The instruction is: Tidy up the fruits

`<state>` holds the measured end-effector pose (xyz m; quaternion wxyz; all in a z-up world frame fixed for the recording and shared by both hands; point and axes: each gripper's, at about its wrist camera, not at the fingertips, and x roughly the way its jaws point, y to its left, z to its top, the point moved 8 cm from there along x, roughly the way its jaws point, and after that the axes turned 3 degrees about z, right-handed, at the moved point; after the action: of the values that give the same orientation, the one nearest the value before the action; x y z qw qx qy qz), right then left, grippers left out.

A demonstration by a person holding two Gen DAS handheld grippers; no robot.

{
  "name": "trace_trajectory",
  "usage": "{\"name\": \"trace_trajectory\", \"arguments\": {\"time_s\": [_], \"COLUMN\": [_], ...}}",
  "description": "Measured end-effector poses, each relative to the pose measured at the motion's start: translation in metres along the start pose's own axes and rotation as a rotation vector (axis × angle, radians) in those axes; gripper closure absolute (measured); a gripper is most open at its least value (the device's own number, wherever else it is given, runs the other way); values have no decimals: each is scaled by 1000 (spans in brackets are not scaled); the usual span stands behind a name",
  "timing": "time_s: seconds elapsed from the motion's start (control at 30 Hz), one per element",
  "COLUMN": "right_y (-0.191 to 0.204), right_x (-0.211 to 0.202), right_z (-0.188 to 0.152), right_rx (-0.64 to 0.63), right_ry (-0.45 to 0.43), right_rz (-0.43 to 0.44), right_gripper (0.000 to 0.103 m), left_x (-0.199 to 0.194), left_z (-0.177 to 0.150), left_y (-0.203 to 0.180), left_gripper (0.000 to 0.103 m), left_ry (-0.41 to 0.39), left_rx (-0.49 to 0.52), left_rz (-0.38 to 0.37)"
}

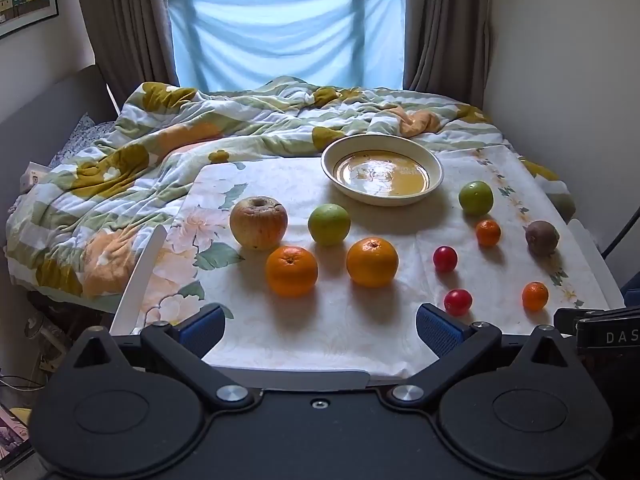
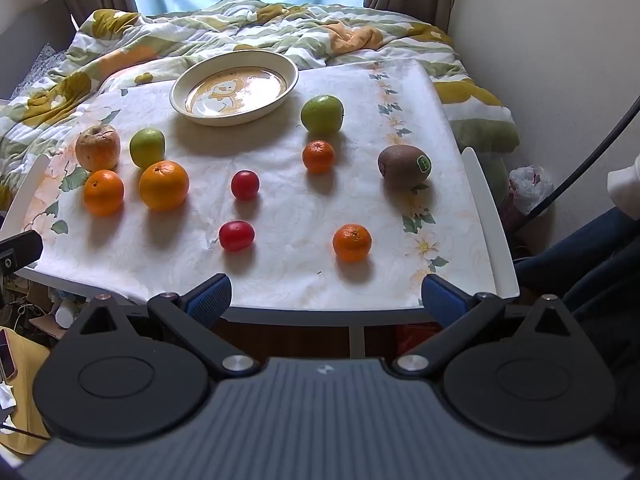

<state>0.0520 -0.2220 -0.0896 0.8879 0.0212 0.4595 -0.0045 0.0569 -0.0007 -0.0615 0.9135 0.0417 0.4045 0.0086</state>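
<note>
Fruits lie on a small table with a floral cloth [image 1: 320,332]. At the left stand a wrinkled apple [image 1: 258,222], a green apple [image 1: 329,224] and two oranges [image 1: 291,270] [image 1: 372,262]. At the right lie two red tomatoes [image 2: 245,185] [image 2: 236,235], two mandarins [image 2: 318,156] [image 2: 352,242], a second green apple [image 2: 322,115] and a kiwi [image 2: 405,166]. A cream plate [image 2: 296,70] stands empty at the back. My left gripper [image 1: 320,322] is open and empty at the table's near edge. My right gripper [image 2: 326,296] is open and empty, also at the near edge.
A rumpled floral duvet [image 1: 200,128] covers the bed behind the table. White table rails [image 2: 486,216] run along both sides. A wall stands close on the right. Clutter lies on the floor at the lower left.
</note>
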Motion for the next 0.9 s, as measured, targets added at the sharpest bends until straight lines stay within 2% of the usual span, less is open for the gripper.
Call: {"name": "trace_trajectory", "arguments": {"time_s": [0.2,0.9], "right_y": [1,2], "right_x": [0,0], "right_z": [0,0], "right_rx": [-2,-6], "right_ry": [0,0], "right_rz": [-2,-3], "right_gripper": [0,0], "left_x": [-6,1], "left_z": [3,1], "left_y": [-2,-1], "left_gripper": [0,0], "left_ry": [-42,-22], "left_rx": [-6,-8], "left_rz": [-1,-1]}}
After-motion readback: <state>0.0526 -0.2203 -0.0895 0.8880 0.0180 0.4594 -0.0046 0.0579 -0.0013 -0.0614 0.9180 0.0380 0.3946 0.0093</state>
